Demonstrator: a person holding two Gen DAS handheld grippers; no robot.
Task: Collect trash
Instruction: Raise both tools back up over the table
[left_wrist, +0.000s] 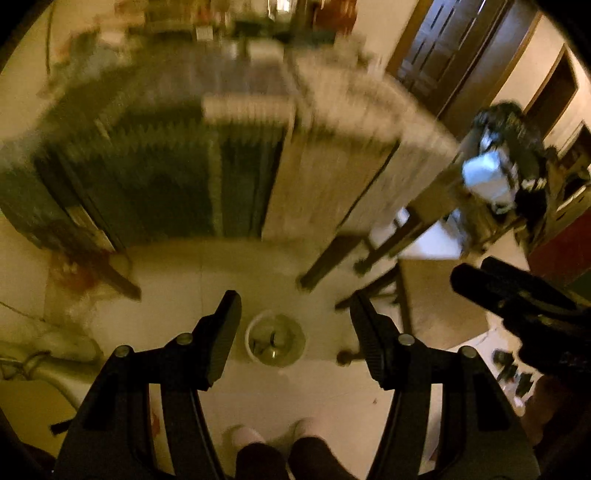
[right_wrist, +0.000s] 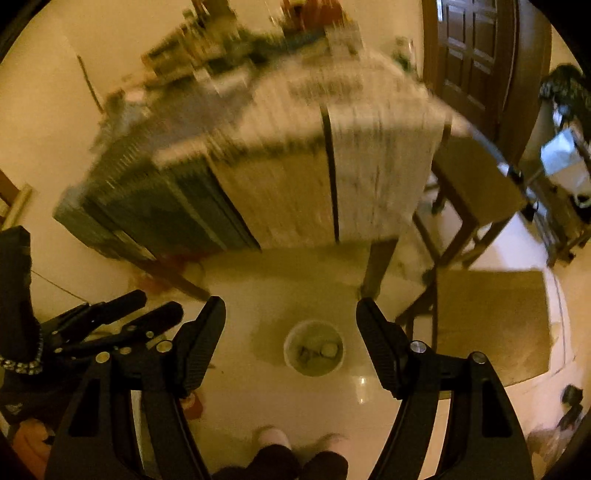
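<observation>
A small round white bin (left_wrist: 275, 343) stands on the pale tiled floor far below, with several pieces of trash inside. In the left wrist view my left gripper (left_wrist: 295, 304) hangs high above the bin, open, nothing between its fingers. The right wrist view shows the same bin (right_wrist: 314, 349) beneath my right gripper (right_wrist: 291, 308), which is also open and empty. The left gripper (right_wrist: 162, 304) shows at the left of the right wrist view, and the right gripper (left_wrist: 467, 271) at the right edge of the left wrist view.
A table (left_wrist: 332, 177) covered with a blurred patterned cloth stands beyond the bin, clutter at its far end. Wooden chairs (right_wrist: 476, 184) and a brown mat (right_wrist: 491, 325) lie to the right. A person's feet (right_wrist: 273, 437) stand just behind the bin. A dark wooden door (right_wrist: 472, 55) is at the back right.
</observation>
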